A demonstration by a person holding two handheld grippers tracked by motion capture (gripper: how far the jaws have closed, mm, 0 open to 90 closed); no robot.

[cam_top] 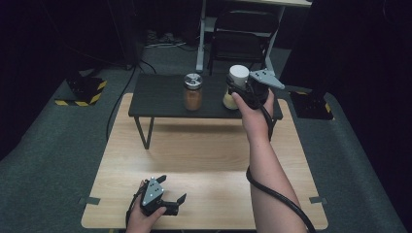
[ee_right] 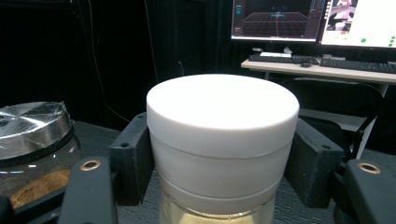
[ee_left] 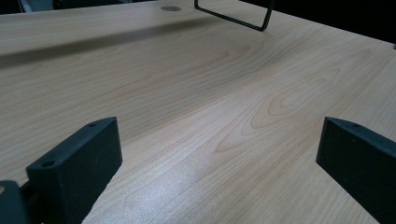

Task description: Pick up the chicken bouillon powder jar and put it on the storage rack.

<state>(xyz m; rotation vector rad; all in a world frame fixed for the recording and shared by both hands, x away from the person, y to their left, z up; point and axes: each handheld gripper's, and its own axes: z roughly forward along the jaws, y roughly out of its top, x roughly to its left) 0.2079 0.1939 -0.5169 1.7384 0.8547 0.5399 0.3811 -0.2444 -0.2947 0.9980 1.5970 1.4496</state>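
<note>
The white-lidded jar (ee_right: 222,140) stands on the small dark shelf (cam_top: 160,97) raised above the far half of the wooden table (cam_top: 204,160), well to the right of a second jar with a metal lid (cam_top: 193,91) and a brown filling. The right gripper (cam_top: 241,92) has its jaws on either side of the white lid, the black pads meeting its flanks in the right gripper view, so it is pinching the jar by the lid band rather than by the glass below.

That looks like the sensible place to hold: the lid is wide, straight-sided and matte, while the clear body beneath (pale yellowish contents show through it) is probably smoother and more slippery. The jar is likely rigid, fairly heavy for its size and breakable if dropped. A grip on the lid alone relies on the lid being screwed tight; if it is loose, the body could slip free on a lift.

The left gripper (cam_top: 167,201) rests low over the near edge of the table, jaws spread wide with nothing between them.
</note>
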